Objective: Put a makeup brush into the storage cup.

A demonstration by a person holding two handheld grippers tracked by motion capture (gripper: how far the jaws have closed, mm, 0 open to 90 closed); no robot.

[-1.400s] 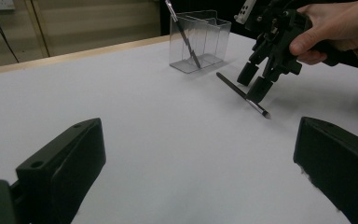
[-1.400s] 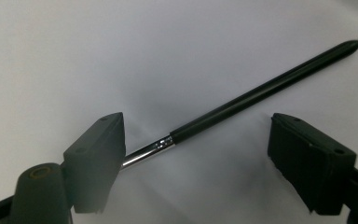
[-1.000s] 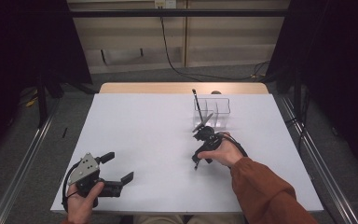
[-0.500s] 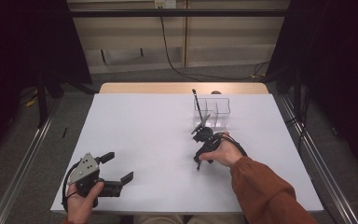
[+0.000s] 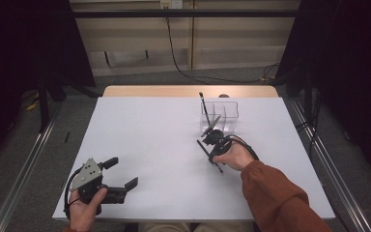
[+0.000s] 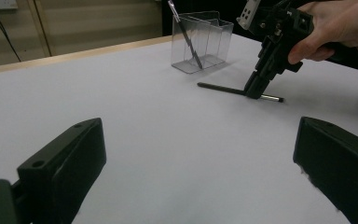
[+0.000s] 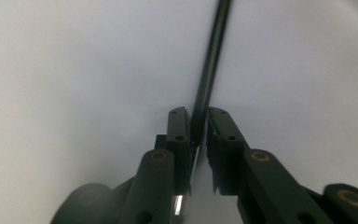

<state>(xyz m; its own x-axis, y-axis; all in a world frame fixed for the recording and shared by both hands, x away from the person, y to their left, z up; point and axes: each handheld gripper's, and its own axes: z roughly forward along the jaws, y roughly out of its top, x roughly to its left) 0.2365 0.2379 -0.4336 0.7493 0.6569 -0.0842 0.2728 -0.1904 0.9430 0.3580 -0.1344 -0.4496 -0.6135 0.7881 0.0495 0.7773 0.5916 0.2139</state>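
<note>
a thin black pen (image 6: 235, 89) lies flat on the white table (image 5: 149, 145), just in front of a clear plastic organizer (image 5: 221, 116) that stands toward the far right of the tabletop. the right gripper (image 5: 210, 144) comes down on the pen from above, its jaws having just closed in on it; in the right gripper view the two black pads (image 7: 179, 133) sit pressed against either side of the dark shaft (image 7: 208, 79), which runs away from them across the bare white surface. seen from the left gripper view, the right gripper (image 6: 257, 88) clamps the pen near its silver-tipped end, with the longer dark part of the shaft pointing toward the organizer (image 6: 203, 41). the person's right hand (image 5: 233, 155), in a rust-orange sleeve (image 5: 275, 198), wraps around the gripper's body. a second black pen (image 5: 204, 108) stands tilted in the left compartment of the organizer, its top leaning up and away from the box. well apart, at the near left corner of the table, the left hand (image 5: 84, 208) holds the left gripper (image 5: 123, 174) just above the surface, its jaws spread wide with nothing between them and the grey three-cornered plate (image 5: 86, 174) on top. in the left gripper view those jaws frame bare white tabletop. beyond the table's wooden far edge (image 5: 188, 91) a black cable (image 5: 183, 67) trails down the wall and across the grey floor.
</note>
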